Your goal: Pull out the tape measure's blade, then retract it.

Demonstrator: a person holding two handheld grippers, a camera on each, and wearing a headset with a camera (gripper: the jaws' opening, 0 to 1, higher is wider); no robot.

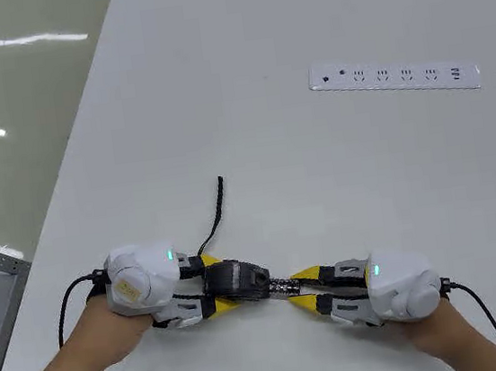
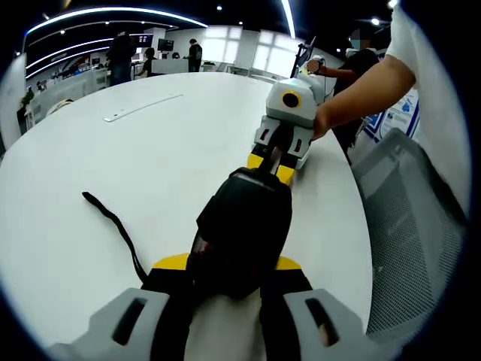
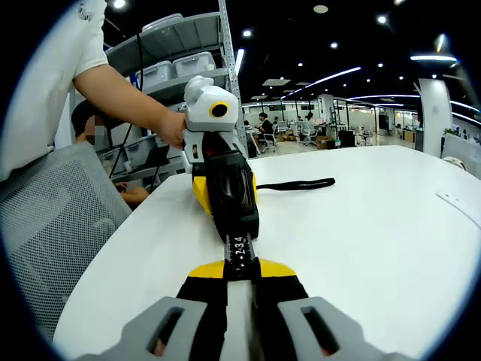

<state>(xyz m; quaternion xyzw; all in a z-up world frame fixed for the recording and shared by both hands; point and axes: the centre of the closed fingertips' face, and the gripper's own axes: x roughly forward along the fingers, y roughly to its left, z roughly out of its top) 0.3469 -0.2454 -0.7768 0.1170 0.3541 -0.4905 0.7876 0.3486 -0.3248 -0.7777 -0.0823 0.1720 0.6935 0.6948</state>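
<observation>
The white table carries a white power strip at its far side, well apart from my hands. A grey mesh chair stands at the table's edge beside me, and a metal shelving rack with bins rises behind it. People sit and stand at desks in the background.

My two grippers face each other near the table's front edge, low over the surface. My left gripper has its yellow-tipped jaws clamped on either side of the tape measure, so the case sits right between them and juts out past the tips. My right gripper is pinched narrow on the blade, which runs straight in between its jaws. The two pairs of tips lie near one another, with a short length of blade bridging them.

The case is black with yellow at its sides. The blade shows dark with pale printed numbers. A black wrist strap trails from the case across the table, away from me, lying loose.
</observation>
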